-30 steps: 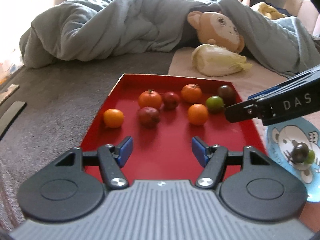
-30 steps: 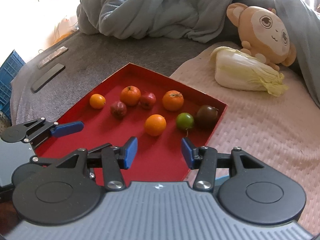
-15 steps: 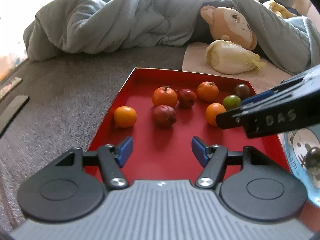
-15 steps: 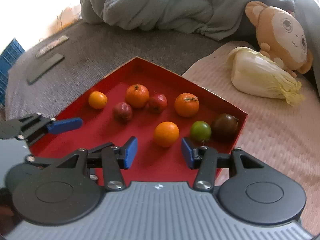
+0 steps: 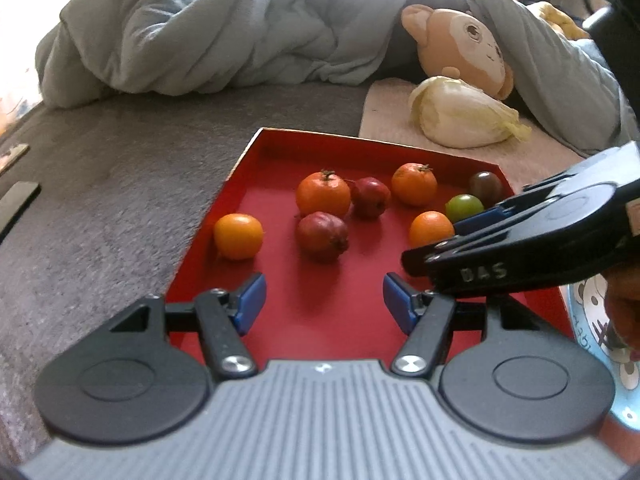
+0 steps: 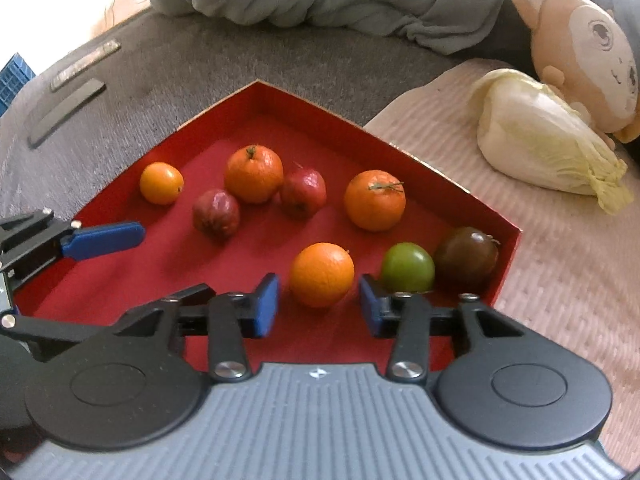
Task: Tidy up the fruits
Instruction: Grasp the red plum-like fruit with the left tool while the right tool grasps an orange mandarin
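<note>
A red tray [image 6: 120,280] holds several fruits: oranges, two red fruits [image 6: 216,214], a green one [image 6: 407,267] and a dark tomato [image 6: 466,256]. My right gripper [image 6: 318,306] is low over the tray's near right part. Its jaws are closing, with the nearest orange [image 6: 322,274] just at the fingertips. A gap shows on each side of that orange, so the pads do not press on it. My left gripper [image 5: 324,304] stands open over the tray's near end with nothing between its fingers. Its blue fingertip [image 6: 104,236] shows at the left of the right wrist view.
A blue cartoon plate [image 5: 584,320] lies right of the tray, partly hidden by the right gripper and a hand. Beyond the tray are a cabbage [image 6: 536,148], a plush monkey [image 6: 580,52] and a grey blanket [image 5: 240,28]. Two flat bars [image 6: 66,112] lie at the far left.
My right gripper has moved forward and down onto the nearest orange, and its jaws have narrowed. The left gripper has drifted a little nearer the fruits, still open.
</note>
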`<state>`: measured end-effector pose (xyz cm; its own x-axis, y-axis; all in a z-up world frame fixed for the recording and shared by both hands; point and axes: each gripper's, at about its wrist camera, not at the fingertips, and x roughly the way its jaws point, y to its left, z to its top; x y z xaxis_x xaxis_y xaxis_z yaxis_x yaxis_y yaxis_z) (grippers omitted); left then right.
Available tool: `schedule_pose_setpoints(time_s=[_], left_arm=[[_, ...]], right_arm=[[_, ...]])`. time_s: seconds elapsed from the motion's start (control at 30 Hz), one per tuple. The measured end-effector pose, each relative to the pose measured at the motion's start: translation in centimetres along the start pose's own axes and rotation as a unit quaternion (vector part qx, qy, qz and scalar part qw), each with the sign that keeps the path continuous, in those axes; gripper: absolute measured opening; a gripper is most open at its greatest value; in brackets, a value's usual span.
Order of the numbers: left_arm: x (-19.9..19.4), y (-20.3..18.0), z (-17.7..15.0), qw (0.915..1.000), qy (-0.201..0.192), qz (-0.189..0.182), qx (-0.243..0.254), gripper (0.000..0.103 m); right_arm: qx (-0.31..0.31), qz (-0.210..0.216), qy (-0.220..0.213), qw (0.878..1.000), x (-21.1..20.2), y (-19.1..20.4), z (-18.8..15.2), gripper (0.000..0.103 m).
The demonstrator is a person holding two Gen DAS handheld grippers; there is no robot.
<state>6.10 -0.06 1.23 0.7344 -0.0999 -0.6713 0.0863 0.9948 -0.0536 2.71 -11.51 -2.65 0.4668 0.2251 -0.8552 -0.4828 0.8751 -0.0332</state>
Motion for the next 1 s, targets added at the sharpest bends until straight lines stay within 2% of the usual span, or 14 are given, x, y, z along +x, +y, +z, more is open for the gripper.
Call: schedule_pose_setpoints(time_s=[0.13, 0.27, 0.7, 0.77, 0.87, 1.0], left_arm=[[0.9, -0.3, 0.5, 0.9999, -0.001, 0.006, 0.014, 0.067], [1.8, 0.3, 1.0, 0.9999, 0.011, -0.010, -0.009, 0.067], [3.4, 0.2, 2.2, 0.9994, 0.013, -0.021, -0.026, 0.065], [3.5, 0.3, 2.2, 0.9992, 0.011, -0.024, -0.028, 0.051], [3.5, 0.5, 2.2, 0.9992, 0.008, -0.019, -0.033, 0.038], [3.4, 1.0, 2.1, 0.9988, 0.005, -0.018, -0.045, 0.035]], right_arm=[[0.000, -0.001, -0.005, 1.000, -0.1, -0.2, 0.4, 0.040], [0.018, 0.002, -0.015, 1.000, -1.2, -0.8, 0.5, 0.040], [0.038, 0.024, -0.045, 0.998, -5.6, -1.9, -0.4, 0.040], [0.040, 0.025, -0.047, 0.998, -5.9, -2.0, -0.5, 0.040], [0.041, 0.026, -0.047, 0.998, -6.2, -2.0, -0.7, 0.040], [0.039, 0.027, -0.048, 0.998, -6.6, -1.8, -0.9, 0.040]])
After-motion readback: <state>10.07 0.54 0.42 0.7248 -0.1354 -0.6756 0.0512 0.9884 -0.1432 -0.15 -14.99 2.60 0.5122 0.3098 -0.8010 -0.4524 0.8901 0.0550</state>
